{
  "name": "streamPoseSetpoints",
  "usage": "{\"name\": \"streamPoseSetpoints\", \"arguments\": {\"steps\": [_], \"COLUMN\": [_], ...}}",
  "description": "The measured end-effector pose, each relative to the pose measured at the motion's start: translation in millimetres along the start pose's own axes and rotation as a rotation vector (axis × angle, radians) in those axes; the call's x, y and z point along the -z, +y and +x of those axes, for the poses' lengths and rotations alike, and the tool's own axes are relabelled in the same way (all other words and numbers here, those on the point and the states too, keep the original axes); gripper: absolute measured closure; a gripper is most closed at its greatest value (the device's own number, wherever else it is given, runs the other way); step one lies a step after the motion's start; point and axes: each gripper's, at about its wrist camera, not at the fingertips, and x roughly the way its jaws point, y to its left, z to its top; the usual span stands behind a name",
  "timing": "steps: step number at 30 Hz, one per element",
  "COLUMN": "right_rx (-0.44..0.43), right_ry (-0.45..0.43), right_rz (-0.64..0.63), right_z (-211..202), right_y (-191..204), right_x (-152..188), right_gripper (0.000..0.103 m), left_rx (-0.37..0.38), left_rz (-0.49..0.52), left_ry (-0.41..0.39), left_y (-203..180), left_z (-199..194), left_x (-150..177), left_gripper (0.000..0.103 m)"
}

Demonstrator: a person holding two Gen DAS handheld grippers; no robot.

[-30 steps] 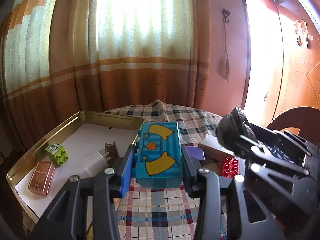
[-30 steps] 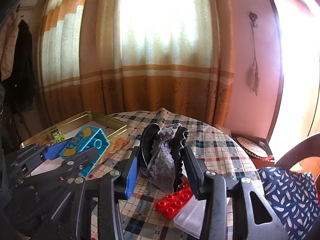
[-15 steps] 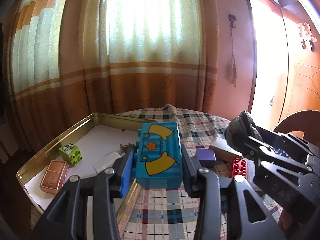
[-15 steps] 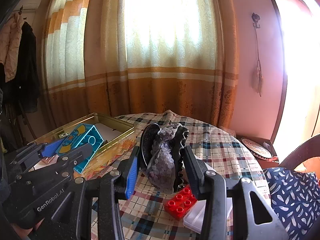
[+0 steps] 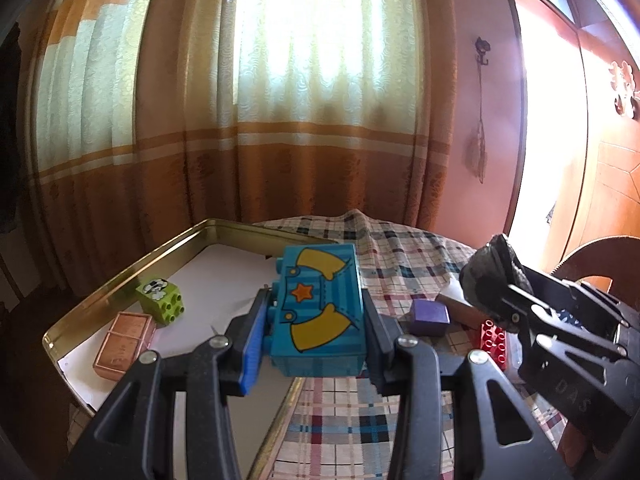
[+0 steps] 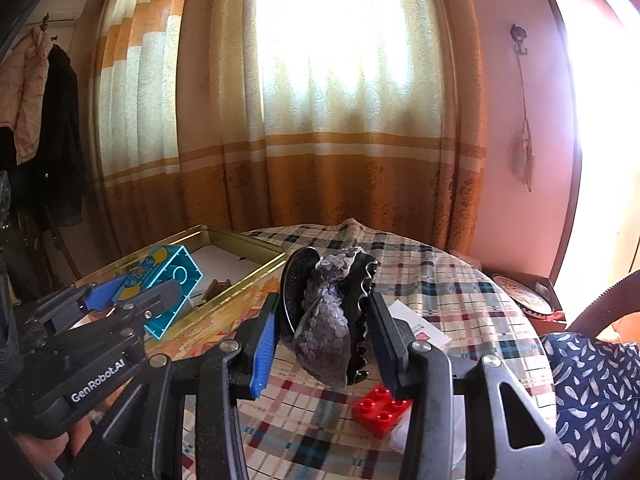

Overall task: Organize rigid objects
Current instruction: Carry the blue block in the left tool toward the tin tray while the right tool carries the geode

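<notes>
A: Status of left gripper (image 5: 318, 322)?

B: Clamped on the blue block (image 5: 320, 312), held above the near right rim of the gold tray (image 5: 120, 276).

A: Right gripper (image 6: 322, 332)?

B: Clamped on the sequined clip (image 6: 326, 320). Carry the block left over bare liner, lower level, then release.

curtains (image 6: 320, 120): orange-cream (sunlit) | wall (image 6: 520, 220): pink | tablecloth (image 6: 440, 292): plaid

Clearance around the gold tray (image 5: 120, 284)

Tray's white floor is bare at its middle and far end; green block (image 5: 160, 300) and copper bar (image 5: 124, 344) crowd its near-left corner. Right of the tray on the desk (image 5: 400, 252): purple cube (image 5: 430, 317), red brick (image 5: 494, 340), right claw (image 6: 322, 330) block passage.
</notes>
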Motion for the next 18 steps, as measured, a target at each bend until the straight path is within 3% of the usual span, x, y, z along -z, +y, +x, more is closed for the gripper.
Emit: {"name": "streamPoseSetpoints", "arguments": {"steps": [18], "right_rx": [-0.024], "right_ry": [-0.011], "right_rz": [-0.02], "right_z": [-2.2], "right_y": [18.5], "right_x": [0.9], "right_gripper": [0.057], "left_rx": [-0.023], "left_rz": [-0.025], "left_ry": [-0.024], "left_y": [14.8], "left_z": [-4.8], "left_x": [0.7], "left_gripper": [0.062]}}
